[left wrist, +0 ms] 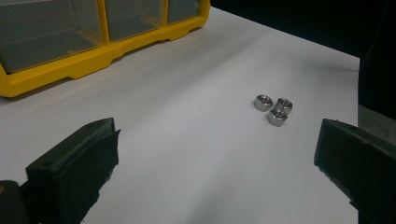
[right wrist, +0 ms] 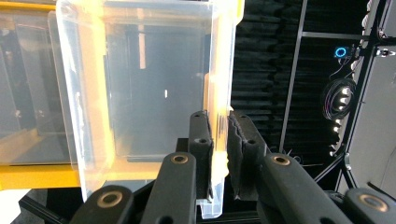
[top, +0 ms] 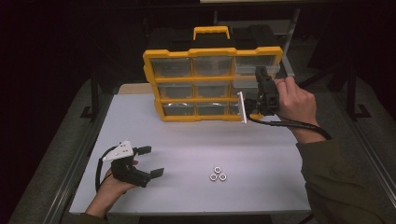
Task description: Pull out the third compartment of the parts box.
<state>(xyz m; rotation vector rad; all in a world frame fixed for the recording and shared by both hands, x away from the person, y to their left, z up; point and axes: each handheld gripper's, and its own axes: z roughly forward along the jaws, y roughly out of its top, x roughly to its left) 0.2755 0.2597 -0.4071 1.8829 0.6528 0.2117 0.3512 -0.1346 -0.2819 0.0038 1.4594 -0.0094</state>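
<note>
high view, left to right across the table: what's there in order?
left gripper → three nuts → clear drawer, pulled partly out of the yellow organizer → right gripper, shut on the drawer's wall → person's right hand

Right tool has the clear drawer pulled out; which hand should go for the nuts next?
Left, most likely. The left tool sits open on the white table, its jaws facing the three nuts close ahead. The right tool is shut on the clear drawer at the yellow organizer.
</note>
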